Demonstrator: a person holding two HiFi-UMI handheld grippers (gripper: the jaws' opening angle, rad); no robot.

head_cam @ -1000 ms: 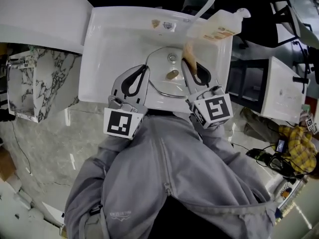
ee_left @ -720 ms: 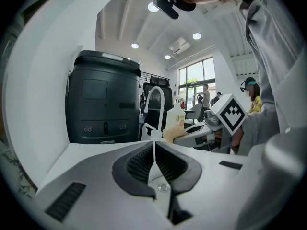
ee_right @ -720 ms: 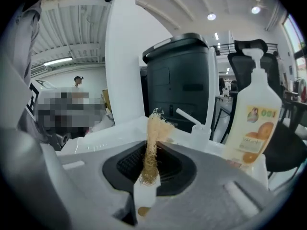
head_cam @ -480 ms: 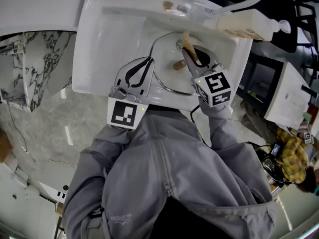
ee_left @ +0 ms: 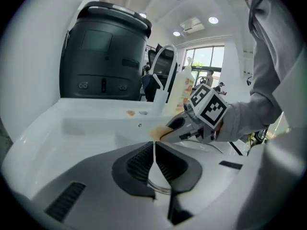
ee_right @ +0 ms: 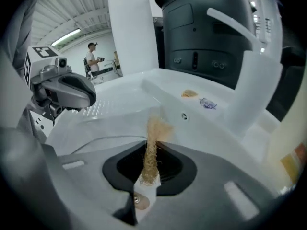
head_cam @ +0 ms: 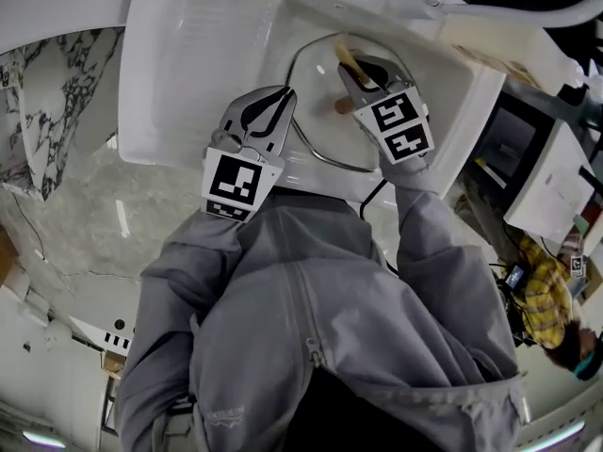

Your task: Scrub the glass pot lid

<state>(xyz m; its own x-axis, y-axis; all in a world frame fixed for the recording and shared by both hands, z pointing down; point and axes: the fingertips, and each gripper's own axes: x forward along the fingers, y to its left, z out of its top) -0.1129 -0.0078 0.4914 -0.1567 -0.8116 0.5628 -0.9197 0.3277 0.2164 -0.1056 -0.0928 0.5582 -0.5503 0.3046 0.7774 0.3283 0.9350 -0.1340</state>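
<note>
From the head view, your left gripper [head_cam: 284,96] pinches the rim of the glass pot lid [head_cam: 316,111], down in the white sink [head_cam: 188,64]. Your right gripper [head_cam: 347,72] pinches a tan scrubber [head_cam: 345,58] over the lid.

In the left gripper view, the jaws are pressed together on the thin rim.

In the right gripper view, the scrubber [ee_right: 151,147] sticks up from squeezed jaws.

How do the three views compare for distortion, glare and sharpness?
Head view: strong fisheye bows the sink; the glass lid shows little but its rim. Left gripper view: dark round vignette, window blown out. Right gripper view: same vignette, scrub pad soft so near the lens.
</note>
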